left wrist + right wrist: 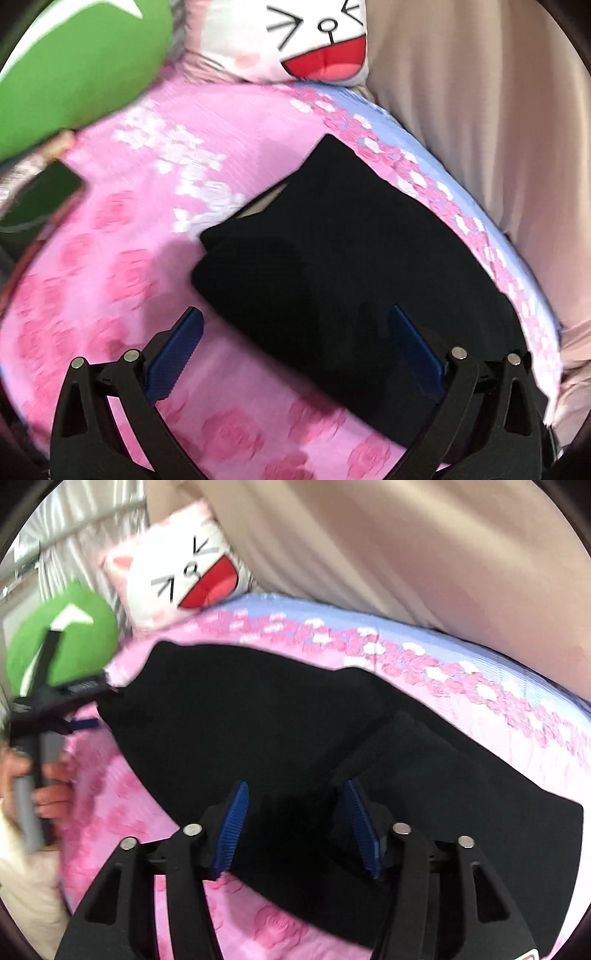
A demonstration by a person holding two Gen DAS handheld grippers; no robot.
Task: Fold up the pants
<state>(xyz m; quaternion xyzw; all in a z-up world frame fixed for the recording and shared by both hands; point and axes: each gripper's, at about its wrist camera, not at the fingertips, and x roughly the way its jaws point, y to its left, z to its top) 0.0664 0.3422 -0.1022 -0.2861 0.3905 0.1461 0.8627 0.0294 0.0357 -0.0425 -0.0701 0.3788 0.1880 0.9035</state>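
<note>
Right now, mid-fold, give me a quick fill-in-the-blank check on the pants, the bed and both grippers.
1. The pants are ____ in colour.
2. They lie on a ____ floral sheet.
3. The left gripper has its jaws ____, holding nothing.
4. The pillow behind the pants shows a cartoon ____ face.

Missing words: black; pink; open; cat
</note>
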